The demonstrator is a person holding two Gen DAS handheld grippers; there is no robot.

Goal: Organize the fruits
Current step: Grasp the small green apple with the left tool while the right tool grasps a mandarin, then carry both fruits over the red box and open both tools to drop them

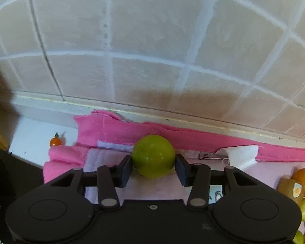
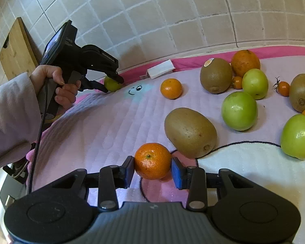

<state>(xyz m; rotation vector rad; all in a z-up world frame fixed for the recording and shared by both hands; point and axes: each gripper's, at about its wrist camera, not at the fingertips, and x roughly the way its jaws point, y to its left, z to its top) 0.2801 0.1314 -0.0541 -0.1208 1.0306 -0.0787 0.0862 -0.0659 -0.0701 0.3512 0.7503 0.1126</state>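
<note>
My left gripper (image 1: 153, 165) is shut on a green fruit (image 1: 153, 155), held low over the pink mat (image 1: 132, 130) near the tiled wall; the same fruit (image 2: 111, 84) shows in the right wrist view between that gripper's fingers. My right gripper (image 2: 152, 168) is shut on a small mandarin (image 2: 152, 160) at the mat's front. On the mat to the right lie kiwis (image 2: 190, 132), green fruits (image 2: 239, 110), mandarins (image 2: 171, 88) and small orange tomatoes (image 2: 283, 88).
A wooden cutting board (image 2: 17, 48) leans on the tiled wall at the left. A white tag (image 2: 160, 69) lies at the mat's back edge. A small orange tomato (image 1: 56, 141) sits on the white counter left of the mat.
</note>
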